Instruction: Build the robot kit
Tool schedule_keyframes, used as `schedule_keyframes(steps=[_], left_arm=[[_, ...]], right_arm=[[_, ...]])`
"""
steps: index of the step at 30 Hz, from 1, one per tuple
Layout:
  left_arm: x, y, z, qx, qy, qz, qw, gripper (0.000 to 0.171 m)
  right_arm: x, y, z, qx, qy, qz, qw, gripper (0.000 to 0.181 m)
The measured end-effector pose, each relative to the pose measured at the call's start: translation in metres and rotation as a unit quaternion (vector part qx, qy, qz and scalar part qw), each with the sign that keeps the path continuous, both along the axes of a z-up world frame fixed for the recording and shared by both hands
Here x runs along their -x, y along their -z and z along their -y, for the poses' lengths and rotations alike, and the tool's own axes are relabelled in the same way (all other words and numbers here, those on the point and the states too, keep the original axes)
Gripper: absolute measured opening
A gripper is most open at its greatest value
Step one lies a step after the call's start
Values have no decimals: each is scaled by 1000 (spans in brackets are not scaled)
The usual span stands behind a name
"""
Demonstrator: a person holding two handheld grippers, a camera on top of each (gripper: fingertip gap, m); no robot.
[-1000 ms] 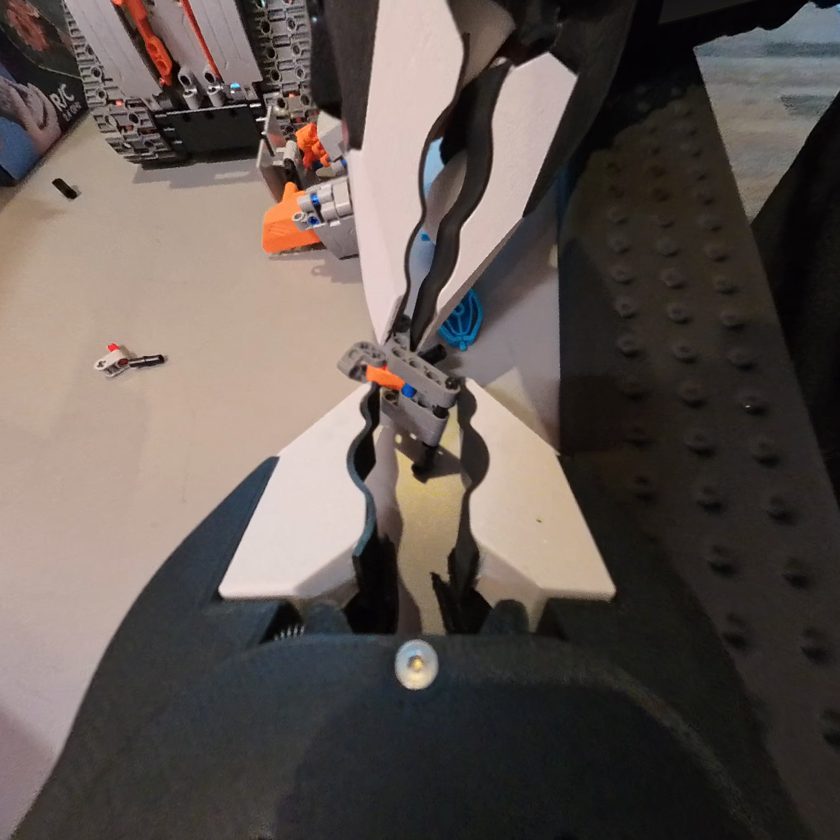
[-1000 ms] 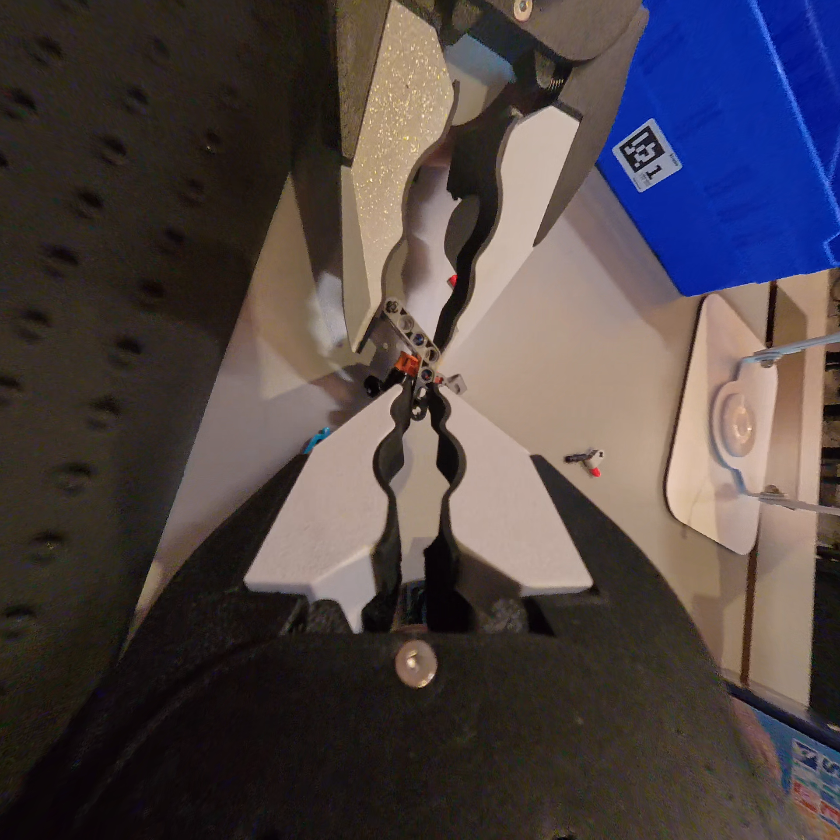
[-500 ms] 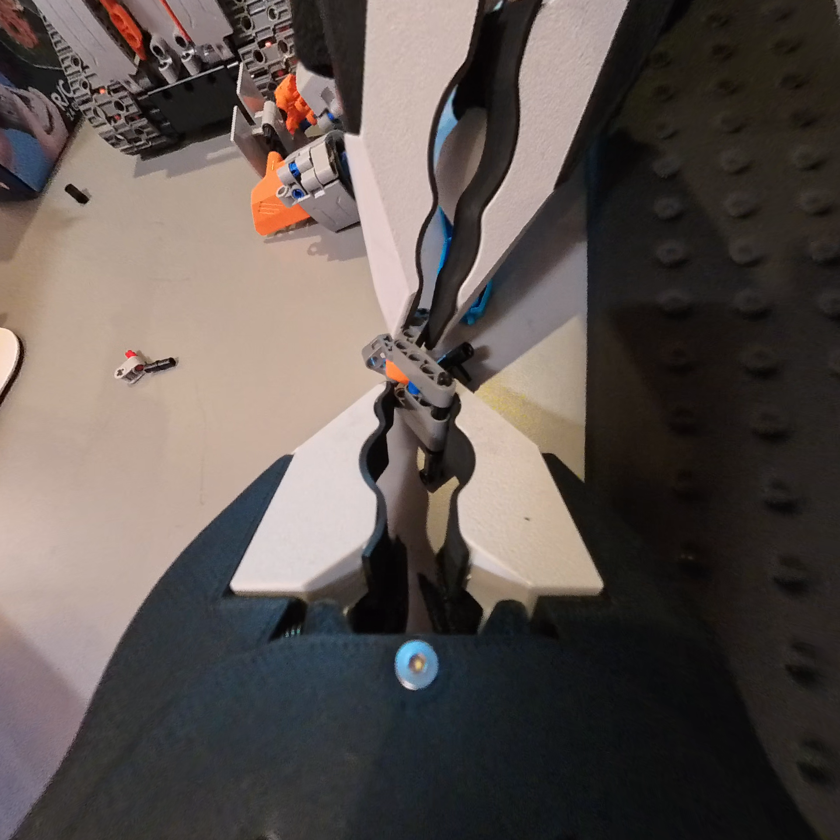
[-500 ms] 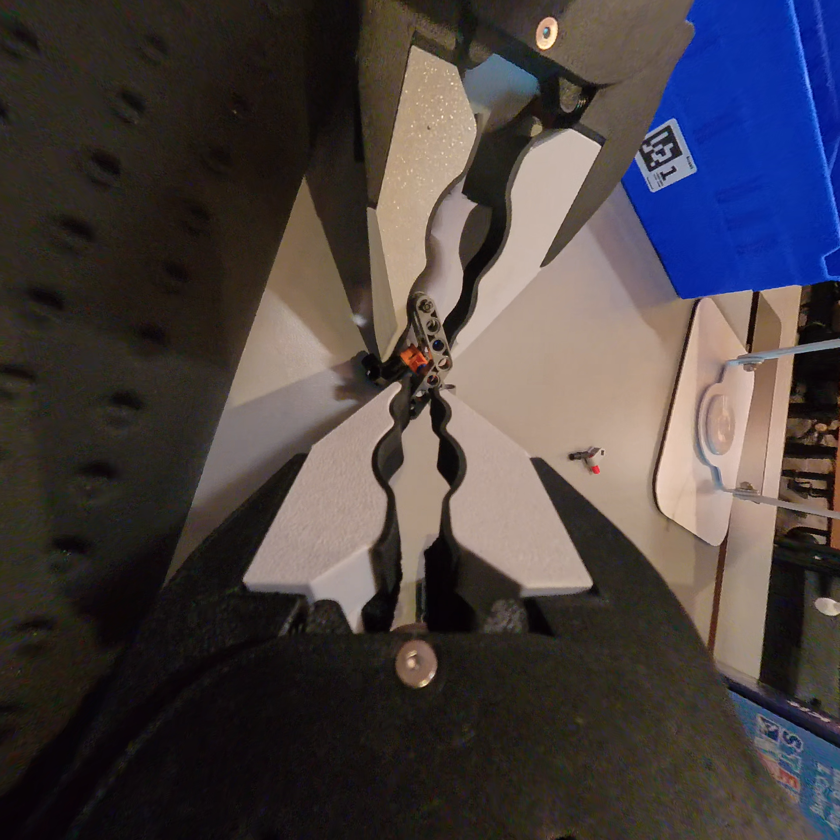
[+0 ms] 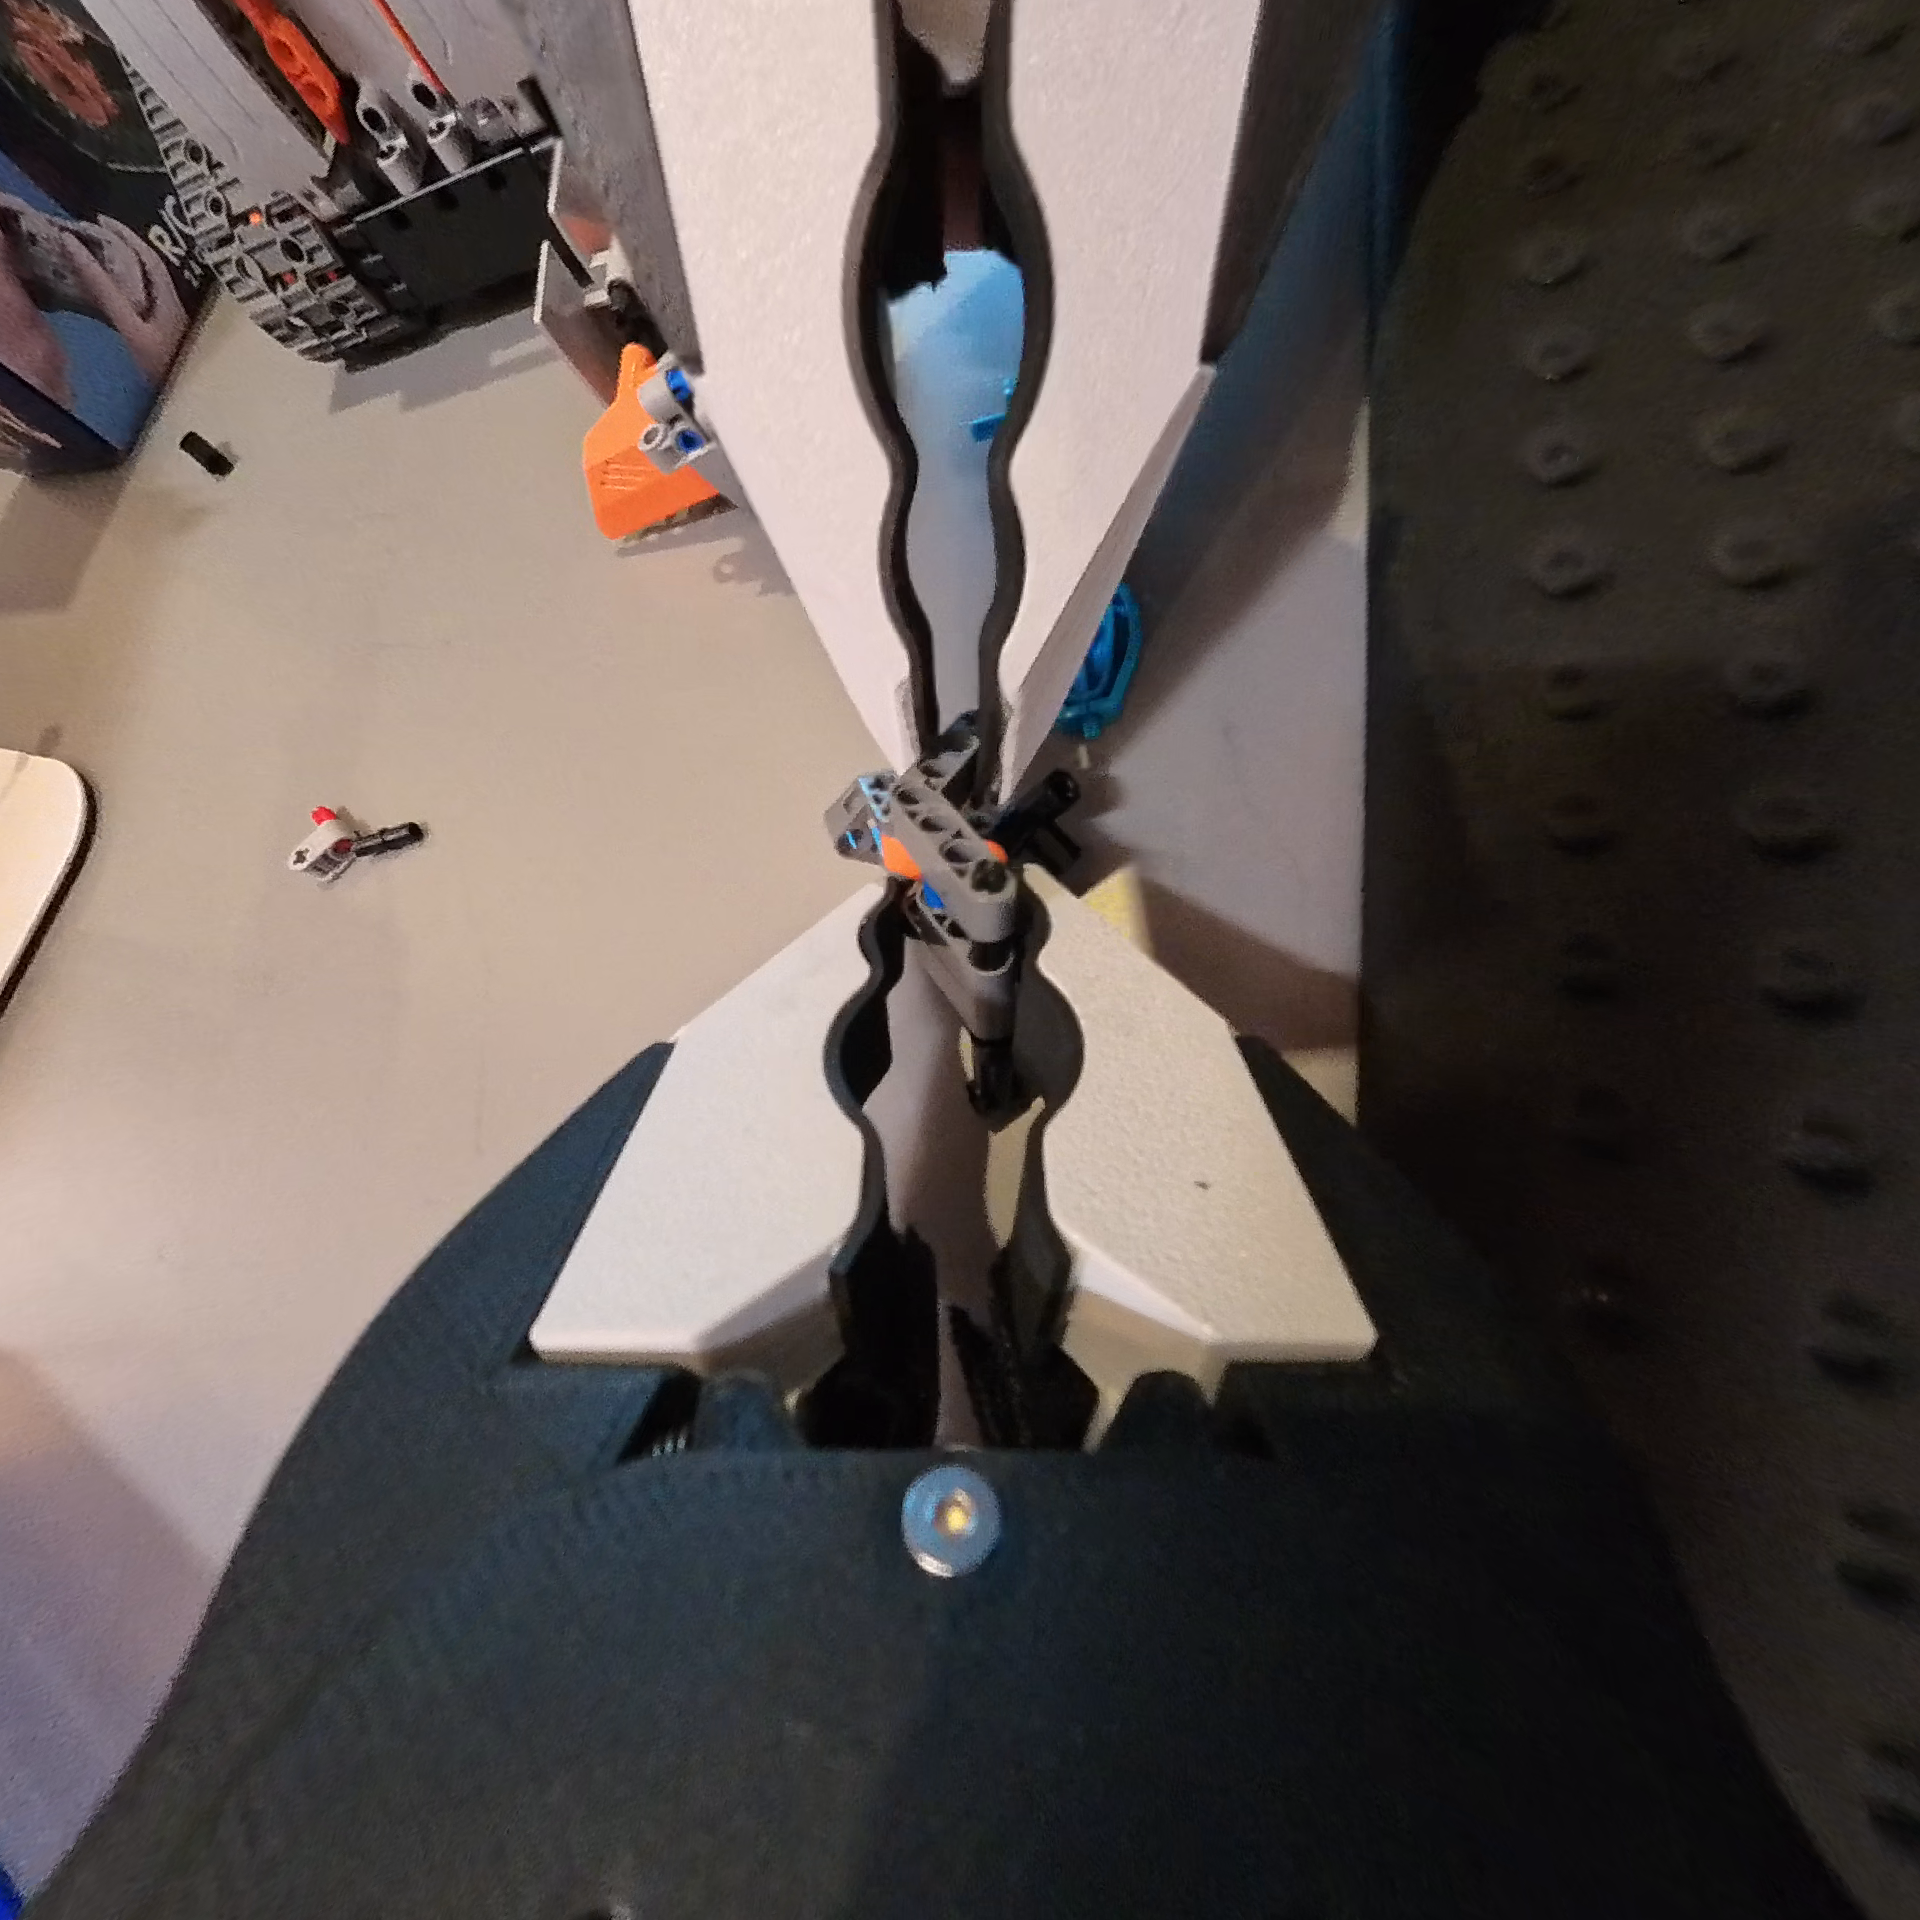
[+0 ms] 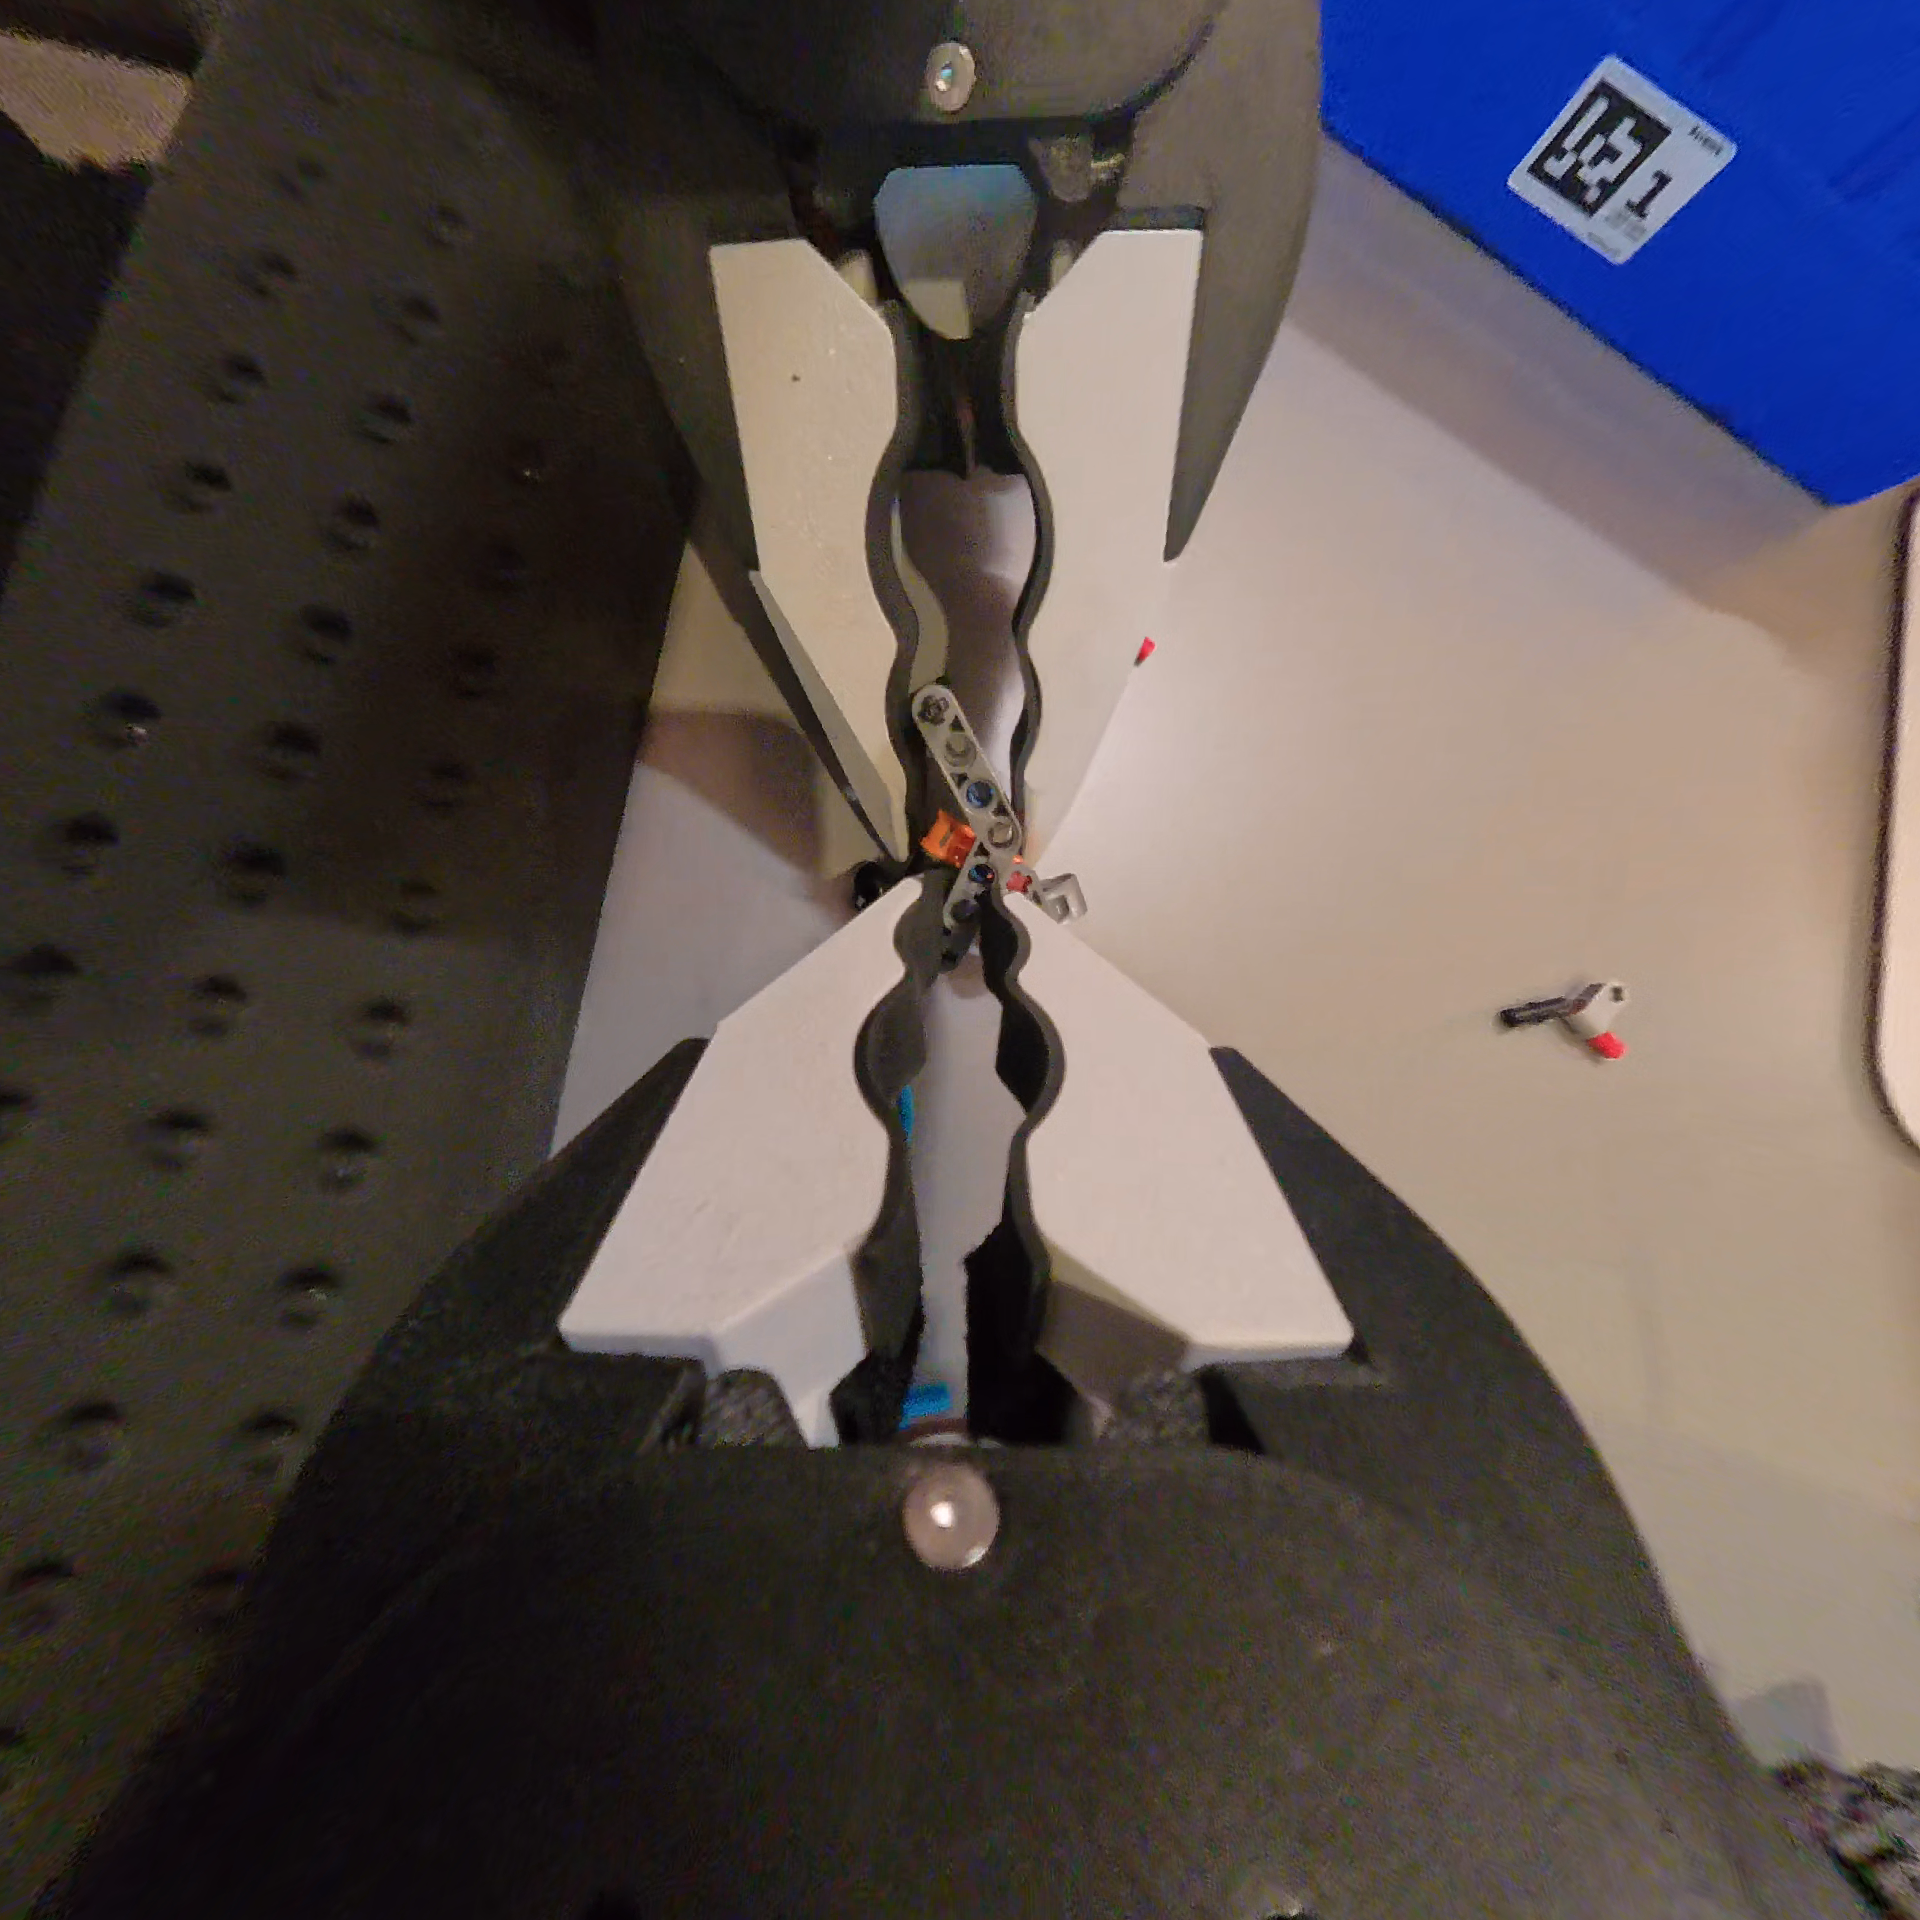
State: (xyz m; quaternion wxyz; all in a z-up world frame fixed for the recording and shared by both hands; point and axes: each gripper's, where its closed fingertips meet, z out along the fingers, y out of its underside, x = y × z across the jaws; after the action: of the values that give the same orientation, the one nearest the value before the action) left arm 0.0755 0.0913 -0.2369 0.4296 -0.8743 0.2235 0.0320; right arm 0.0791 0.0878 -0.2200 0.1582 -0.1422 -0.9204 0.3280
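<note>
A small grey beam assembly (image 5: 940,847) with orange and blue pins hangs above the pale table (image 5: 468,675) between both grippers. My left gripper (image 5: 956,902) is shut on its lower grey part, from which a black axle points back between the fingers. My right gripper (image 5: 954,727) comes in from the top, tip to tip, shut on the upper end. In the right wrist view my right gripper (image 6: 964,902) pinches the assembly's (image 6: 966,774) near end. The left gripper (image 6: 966,831) faces it from above, and the holed grey beam lies between its fingers.
A small white and red pin piece with a black axle (image 5: 348,840) lies loose on the table, also in the right wrist view (image 6: 1569,1013). An orange and grey part (image 5: 634,468), a tracked model (image 5: 343,239), a blue round piece (image 5: 1101,655), a blue bin (image 6: 1714,312), a white board (image 6: 1901,935) and a black dimpled surface (image 5: 1662,831) surround the grippers. The grippers are tip to tip, or close to it.
Both grippers have turned until they face each other in a straight line. The assembly has rotated with them and stays gripped at both ends.
</note>
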Motion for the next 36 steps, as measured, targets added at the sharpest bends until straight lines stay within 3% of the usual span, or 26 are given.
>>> schedule_keyframes(steps=[20,30,36], left_arm=[[-3,3,-5,1,19,-22,1000,14],[-5,2,-5,-1,23,-21,1000,15],[-6,-5,-5,-6,27,36,999,27]], right_arm=[[-4,1,-6,-16,-13,86,996,5],[-5,1,-7,-69,-10,22,997,5],[-3,-4,-8,-64,-13,2,998,5]])
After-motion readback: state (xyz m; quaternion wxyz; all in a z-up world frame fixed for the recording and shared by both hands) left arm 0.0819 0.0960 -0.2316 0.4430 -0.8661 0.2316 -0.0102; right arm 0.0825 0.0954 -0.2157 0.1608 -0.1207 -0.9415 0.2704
